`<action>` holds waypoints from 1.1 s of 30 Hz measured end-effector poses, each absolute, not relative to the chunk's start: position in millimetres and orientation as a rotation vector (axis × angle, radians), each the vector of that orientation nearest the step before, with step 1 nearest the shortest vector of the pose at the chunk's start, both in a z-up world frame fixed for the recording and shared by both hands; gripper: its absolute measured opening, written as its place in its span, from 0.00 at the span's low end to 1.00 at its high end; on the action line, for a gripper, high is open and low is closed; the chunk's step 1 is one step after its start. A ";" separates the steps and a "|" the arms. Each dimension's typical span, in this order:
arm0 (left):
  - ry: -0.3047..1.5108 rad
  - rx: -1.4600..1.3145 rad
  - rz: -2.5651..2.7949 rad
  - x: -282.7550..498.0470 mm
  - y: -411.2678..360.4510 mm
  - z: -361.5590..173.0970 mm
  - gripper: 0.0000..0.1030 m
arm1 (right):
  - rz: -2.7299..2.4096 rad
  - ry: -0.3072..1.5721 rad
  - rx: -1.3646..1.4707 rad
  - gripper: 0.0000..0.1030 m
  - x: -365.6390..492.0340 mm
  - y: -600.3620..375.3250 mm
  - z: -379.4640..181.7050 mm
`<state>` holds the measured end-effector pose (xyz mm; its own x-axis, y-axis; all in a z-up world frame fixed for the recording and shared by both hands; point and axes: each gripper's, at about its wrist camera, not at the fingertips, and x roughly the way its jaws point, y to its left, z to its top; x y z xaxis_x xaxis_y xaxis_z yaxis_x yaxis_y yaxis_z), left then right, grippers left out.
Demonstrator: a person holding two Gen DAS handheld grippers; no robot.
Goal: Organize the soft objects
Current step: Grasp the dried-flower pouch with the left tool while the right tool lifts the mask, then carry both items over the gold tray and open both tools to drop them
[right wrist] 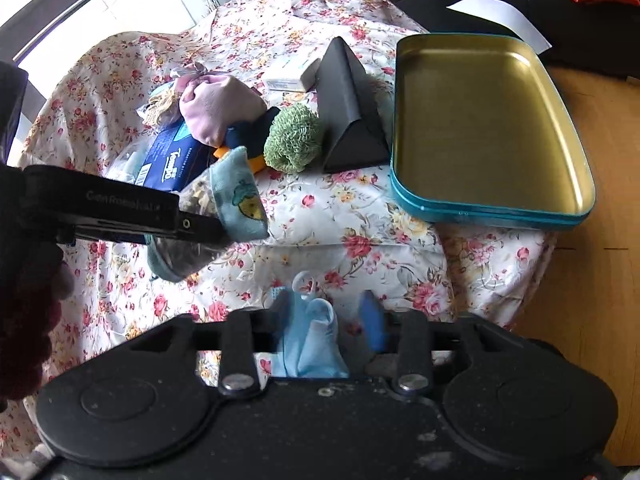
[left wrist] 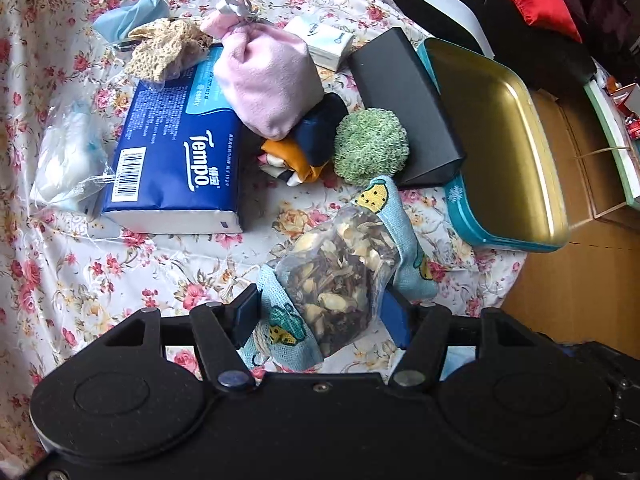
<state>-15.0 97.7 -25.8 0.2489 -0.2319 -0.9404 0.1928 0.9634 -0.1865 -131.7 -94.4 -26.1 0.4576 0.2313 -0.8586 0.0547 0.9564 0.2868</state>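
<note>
My left gripper [left wrist: 322, 312] is shut on a light-blue cloth sachet [left wrist: 340, 264] with a clear window of dried petals, held above the floral tablecloth; the sachet also shows in the right wrist view [right wrist: 236, 196]. My right gripper [right wrist: 326, 312] is shut on a pale-blue soft cloth [right wrist: 310, 340]. A pink plush pouch [left wrist: 268, 80], a green knitted ball [left wrist: 370, 146], a navy-orange fabric piece [left wrist: 304, 148] and a beige lace piece [left wrist: 168, 46] lie in a pile. A teal tin tray [right wrist: 484, 120] with a gold inside sits at the table's right edge.
A blue Tempo tissue pack [left wrist: 180, 152], a black triangular case [left wrist: 404, 100], a small white tissue packet [left wrist: 320, 40] and a clear plastic bag [left wrist: 64, 156] lie on the table [right wrist: 352, 240]. Wooden floor lies to the right.
</note>
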 end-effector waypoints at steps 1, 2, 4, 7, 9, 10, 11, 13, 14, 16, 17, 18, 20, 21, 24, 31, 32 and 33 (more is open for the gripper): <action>1.291 -0.035 -0.287 -14.7 98.1 -27.0 0.57 | 0.111 1.092 0.296 0.89 -132.6 -94.5 -27.1; 1.296 -0.036 -0.283 -15.1 98.6 -27.5 0.57 | 0.114 1.085 0.302 0.94 -133.8 -94.1 -28.3; 1.304 -0.032 -0.272 -15.2 98.6 -30.1 0.57 | 0.144 1.093 0.315 0.94 -134.9 -90.7 -32.7; 1.309 -0.025 -0.266 -15.7 99.5 -32.2 0.57 | 0.153 1.138 0.301 0.94 -129.2 -81.6 -46.4; 1.309 -0.022 -0.263 -15.8 100.4 -32.5 0.57 | 0.139 1.177 0.236 0.85 -124.7 -71.6 -57.7; 1.307 -0.019 -0.262 -15.7 100.6 -32.4 0.57 | 0.139 1.194 0.203 0.81 -123.3 -66.8 -62.0; 1.305 -0.016 -0.260 -15.5 100.5 -32.1 0.57 | 0.143 1.211 0.177 0.68 -122.3 -62.3 -66.3; 1.301 -0.014 -0.259 -14.7 100.4 -31.3 0.57 | 0.158 1.245 0.150 0.42 -122.0 -56.6 -72.9; 1.299 -0.014 -0.260 -14.4 100.4 -30.7 0.57 | 0.172 1.257 0.152 0.34 -121.8 -55.3 -74.3; 1.294 -0.017 -0.264 -13.6 99.9 -28.9 0.57 | 0.179 1.246 0.166 0.32 -122.8 -56.1 -71.5; 1.291 -0.017 -0.268 -13.3 99.2 -27.7 0.57 | 0.175 1.232 0.168 0.32 -123.4 -57.2 -67.7; 1.287 -0.017 -0.274 -12.6 98.2 -26.2 0.57 | 0.168 1.215 0.172 0.32 -123.8 -59.5 -62.3; 1.277 -0.019 -0.293 -11.3 96.0 -22.1 0.57 | 0.155 1.189 0.189 0.31 -122.5 -64.8 -51.7; 1.268 -0.018 -0.305 -10.7 94.6 -19.5 0.57 | 0.148 1.174 0.199 0.32 -122.0 -68.3 -45.5; 1.235 -0.018 -0.333 -6.7 88.0 -11.0 0.57 | 0.105 1.120 0.215 0.32 -119.4 -81.4 -25.9; 1.166 -0.030 -0.398 17.7 59.3 10.9 0.57 | -0.022 1.007 0.254 0.32 -115.4 -121.0 7.6; 1.155 -0.030 -0.411 22.0 53.3 13.2 0.57 | -0.039 0.999 0.263 0.32 -115.1 -126.7 8.9; 1.145 -0.027 -0.421 27.2 46.2 16.2 0.57 | -0.055 0.994 0.269 0.32 -114.8 -131.3 9.5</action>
